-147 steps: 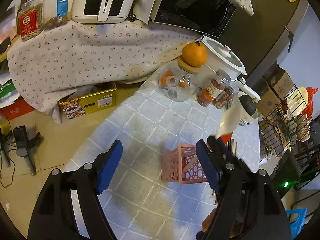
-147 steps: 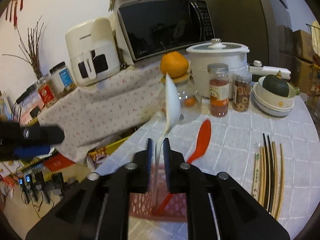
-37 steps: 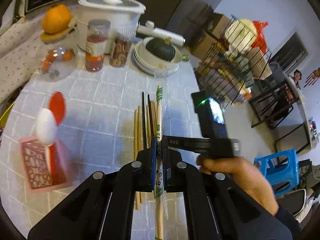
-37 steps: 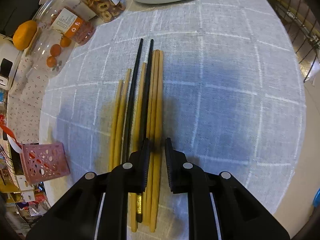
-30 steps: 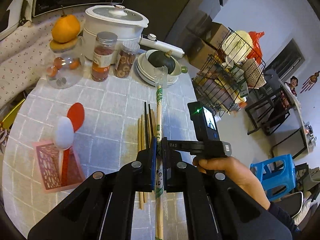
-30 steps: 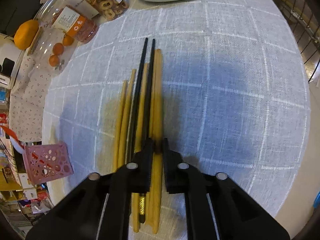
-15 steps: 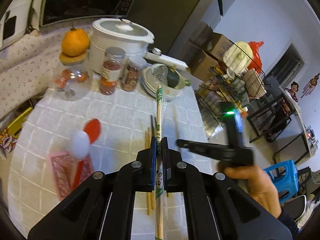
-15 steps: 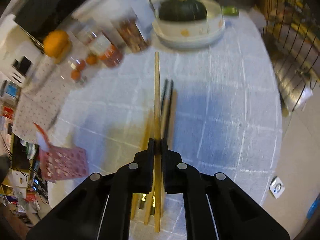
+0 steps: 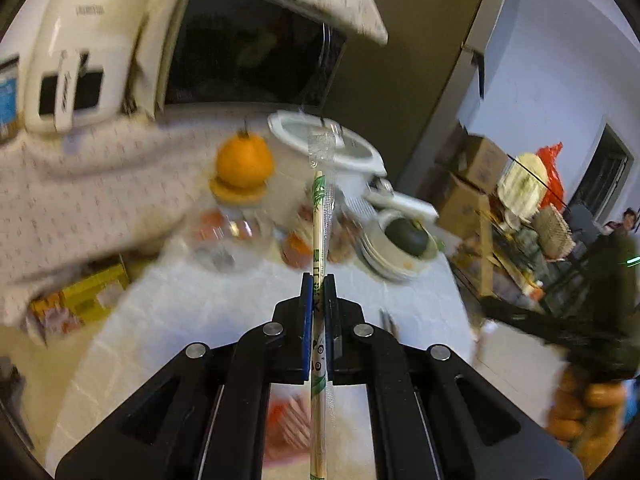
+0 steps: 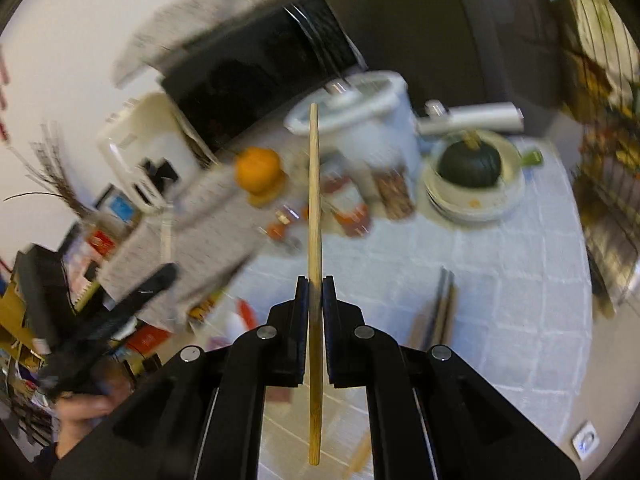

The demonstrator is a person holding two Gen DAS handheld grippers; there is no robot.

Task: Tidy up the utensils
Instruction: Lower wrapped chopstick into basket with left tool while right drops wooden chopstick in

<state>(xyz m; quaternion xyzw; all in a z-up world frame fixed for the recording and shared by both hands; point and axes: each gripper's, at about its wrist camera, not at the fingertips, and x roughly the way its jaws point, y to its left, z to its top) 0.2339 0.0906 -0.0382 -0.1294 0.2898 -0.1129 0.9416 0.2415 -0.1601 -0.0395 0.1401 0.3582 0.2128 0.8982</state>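
Note:
My left gripper (image 9: 318, 284) is shut on a pair of wrapped disposable chopsticks (image 9: 320, 232) in a clear sleeve with green print, pointing up and away above the table. My right gripper (image 10: 315, 286) is shut on a bare wooden chopstick (image 10: 314, 208), held upright off the table. More chopsticks (image 10: 442, 312) lie on the checked tablecloth (image 10: 500, 280) to the right. The pink holder shows only as a red-pink blur (image 9: 288, 428) under the left gripper, with the red and white spoons (image 10: 242, 316) blurred at the left. The left gripper also shows in the right wrist view (image 10: 112, 320).
At the table's back stand a white rice cooker (image 10: 360, 120), spice jars (image 10: 352, 208), a glass jar topped by an orange (image 9: 244, 164), and stacked bowls with a dark squash (image 10: 470, 168). A microwave (image 9: 248, 48) and air fryer (image 9: 76, 56) sit behind. A wire rack (image 9: 520, 240) stands right.
Both grippers have lifted and tilted up with their chopsticks, away from the bundle on the table. The right gripper closed on one wooden chopstick about a second ago. Both views are motion-blurred.

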